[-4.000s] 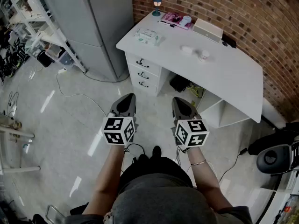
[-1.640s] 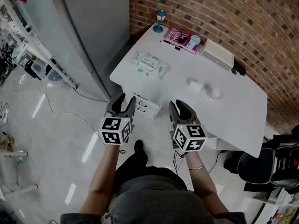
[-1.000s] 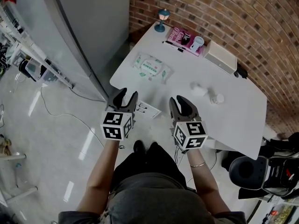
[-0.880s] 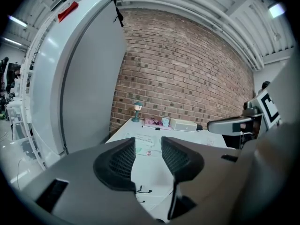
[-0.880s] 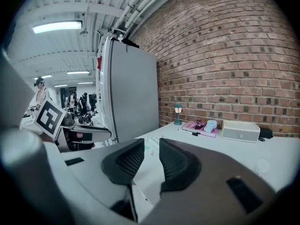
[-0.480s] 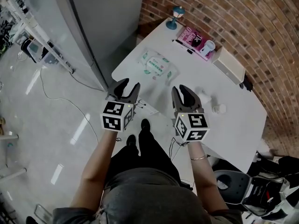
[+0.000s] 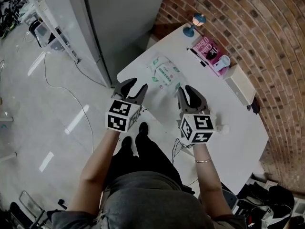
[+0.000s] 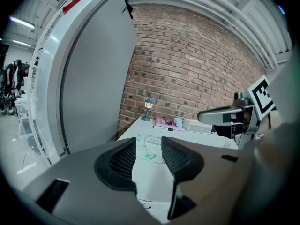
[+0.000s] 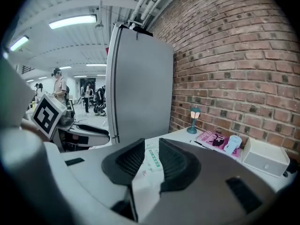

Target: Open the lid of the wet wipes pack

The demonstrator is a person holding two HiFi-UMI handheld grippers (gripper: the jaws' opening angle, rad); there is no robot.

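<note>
**Both tongs short of the wipes pack**

The wet wipes pack (image 7: pixel 164 73) lies flat on the white desk (image 7: pixel 220 97), close to the desk's corner. We hold the left tongs (image 7: pixel 132 86) near the pack on its near left side, at the desk's edge. Their jaws are spread wide with nothing between them. Our right tongs (image 7: pixel 191 92) hover near the pack's near right side, jaws apart but closing, also empty. Beyond the pack stand a small lamp (image 7: pixel 194 23) and a pink book (image 7: pixel 208 47).
</note>
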